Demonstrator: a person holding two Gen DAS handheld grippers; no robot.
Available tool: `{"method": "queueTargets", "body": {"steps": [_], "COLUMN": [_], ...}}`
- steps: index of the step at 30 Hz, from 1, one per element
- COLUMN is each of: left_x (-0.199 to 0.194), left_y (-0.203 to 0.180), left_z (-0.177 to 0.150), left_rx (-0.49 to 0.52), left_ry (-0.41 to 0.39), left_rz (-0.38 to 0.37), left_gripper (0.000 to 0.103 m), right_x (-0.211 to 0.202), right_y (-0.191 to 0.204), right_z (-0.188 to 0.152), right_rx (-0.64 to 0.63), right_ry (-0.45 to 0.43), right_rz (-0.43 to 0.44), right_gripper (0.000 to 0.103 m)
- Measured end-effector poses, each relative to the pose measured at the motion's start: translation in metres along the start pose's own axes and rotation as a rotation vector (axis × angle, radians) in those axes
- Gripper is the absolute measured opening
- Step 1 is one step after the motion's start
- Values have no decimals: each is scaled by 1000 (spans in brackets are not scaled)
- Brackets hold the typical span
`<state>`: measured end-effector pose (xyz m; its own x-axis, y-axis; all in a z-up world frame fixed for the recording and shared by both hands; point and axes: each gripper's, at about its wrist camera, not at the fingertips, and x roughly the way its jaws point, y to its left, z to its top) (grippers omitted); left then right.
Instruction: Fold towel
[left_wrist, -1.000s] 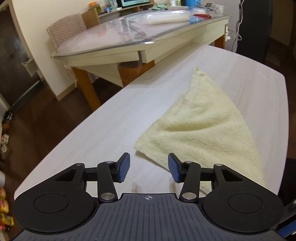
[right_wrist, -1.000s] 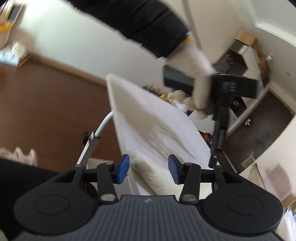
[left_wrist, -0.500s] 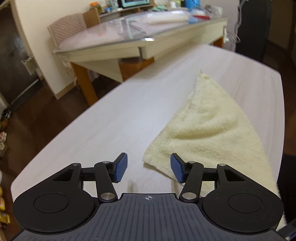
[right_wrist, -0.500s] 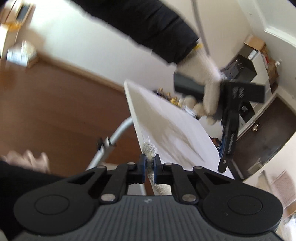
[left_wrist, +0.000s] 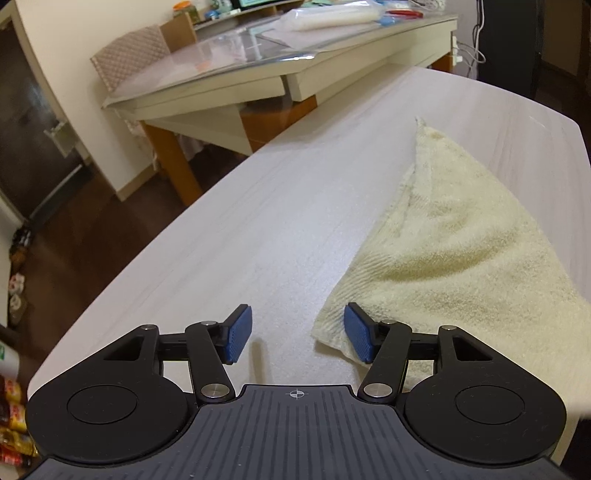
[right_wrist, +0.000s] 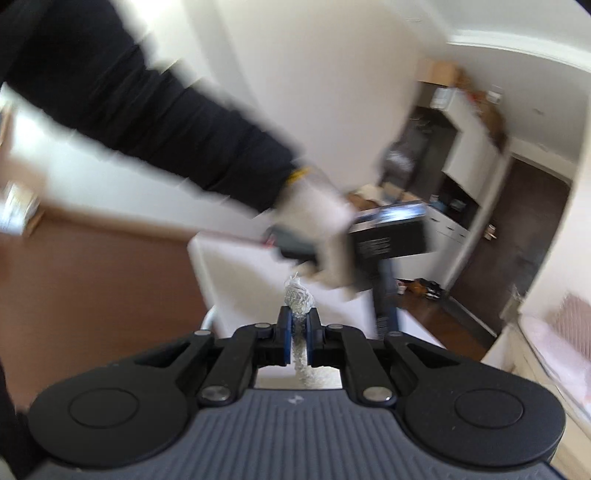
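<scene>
A pale yellow towel (left_wrist: 454, 251) lies on the light grey table (left_wrist: 280, 221), bunched into a triangle whose near right side is lifted. My left gripper (left_wrist: 297, 338) is open just above the table, with the towel's near left corner (left_wrist: 328, 332) at its right fingertip. My right gripper (right_wrist: 298, 332) is shut on a towel corner (right_wrist: 297, 295) that sticks up between its blue pads. The right wrist view is blurred; it shows the gloved hand (right_wrist: 317, 236) holding the left gripper over the table.
A glass-topped wooden table (left_wrist: 258, 62) with clutter stands beyond the grey table's far left edge, with a patterned chair (left_wrist: 129, 62) behind it. Dark floor lies to the left. The grey table's right edge (left_wrist: 583, 155) is close to the towel.
My right gripper shut on the towel corner and has lifted it. My left gripper has moved left and closer, so the towel's near corner now sits by its right fingertip.
</scene>
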<state>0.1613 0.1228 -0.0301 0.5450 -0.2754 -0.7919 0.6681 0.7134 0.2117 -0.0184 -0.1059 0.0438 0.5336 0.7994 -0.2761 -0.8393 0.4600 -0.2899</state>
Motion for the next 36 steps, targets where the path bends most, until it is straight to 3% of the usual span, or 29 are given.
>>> {"method": "queueTargets", "body": {"steps": [2, 4, 8, 12, 20, 27, 31, 33, 36], "left_x": [0, -1, -27, -36, -23, -16, 0, 2, 2], "left_y": [2, 4, 28, 29, 4, -19, -27, -30, -34], "left_z": [0, 1, 8, 13, 16, 23, 21, 17, 11], "left_rx": [-3, -11, -140, -132, -85, -43, -17, -11, 1], "left_ry": [-1, -7, -148, -186, -184, -204, -157, -142, -130], "left_rz": [4, 11, 63, 89, 31, -25, -14, -5, 8], "left_gripper": [67, 60, 58, 58, 58, 59, 59, 59, 60], "right_x": [-3, -5, -11, -16, -5, 1, 13, 22, 25], "right_y": [-32, -60, -127, -176, -251, -277, -276, -285, -289], "right_z": [0, -5, -23, -47, -106, -137, -150, -162, -165], "right_rx": [51, 98, 256, 386, 671, 792, 814, 848, 865], "right_ry": [-17, -20, -24, -7, 86, 106, 140, 202, 226], "right_rz": [-61, -119, -218, -282, -298, -256, -241, -253, -284], "right_gripper": [8, 8, 8, 8, 8, 8, 9, 15, 24]}}
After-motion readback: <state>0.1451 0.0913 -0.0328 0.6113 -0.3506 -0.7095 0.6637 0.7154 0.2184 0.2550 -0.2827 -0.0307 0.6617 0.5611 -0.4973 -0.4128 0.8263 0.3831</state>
